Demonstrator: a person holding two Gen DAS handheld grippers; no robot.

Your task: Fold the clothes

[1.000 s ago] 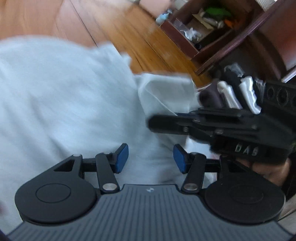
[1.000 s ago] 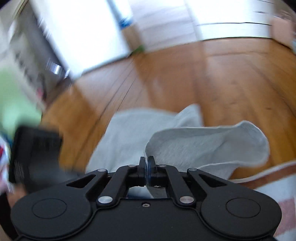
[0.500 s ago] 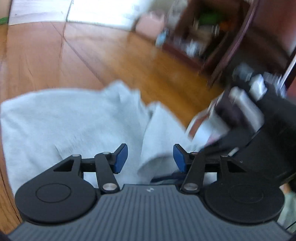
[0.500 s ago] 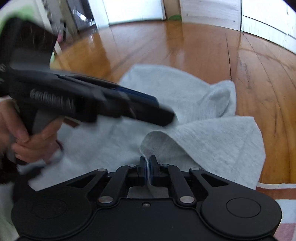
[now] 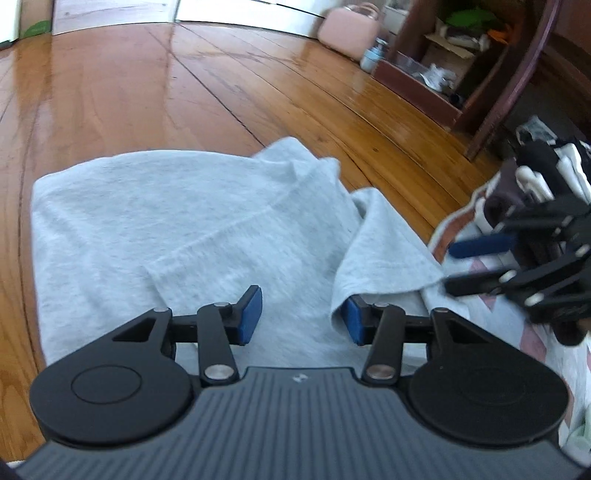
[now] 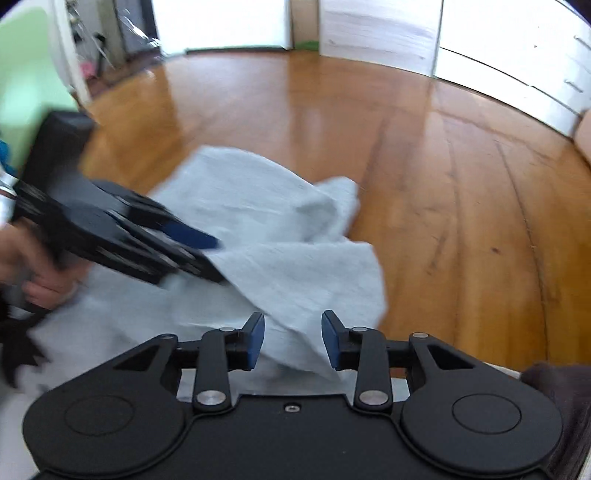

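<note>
A light grey garment (image 5: 177, 221) lies spread on the wooden floor, and one sleeve (image 5: 380, 251) is folded over onto its right side. My left gripper (image 5: 301, 317) hovers open just above the cloth with nothing between its blue pads; the sleeve's edge drapes by the right pad (image 5: 354, 320). In the right wrist view the garment (image 6: 280, 229) lies ahead, and my right gripper (image 6: 293, 341) is open over the sleeve's loose corner. Each gripper shows blurred in the other's view: the right gripper (image 5: 450, 266) at the garment's right edge, the left gripper (image 6: 218, 260) over the cloth, held by a hand (image 6: 37, 280).
Bare wooden floor (image 5: 147, 92) lies beyond the garment. A dark wooden shelf unit (image 5: 461, 74) with clutter and a pink case (image 5: 347, 29) stand at the far right. A patterned mat (image 5: 491, 273) lies under the garment's right edge. White cabinets (image 6: 498, 48) line the far wall.
My right gripper has opened and let go of the sleeve, which now rests folded on the garment. The left gripper has stayed open and has pulled back a little.
</note>
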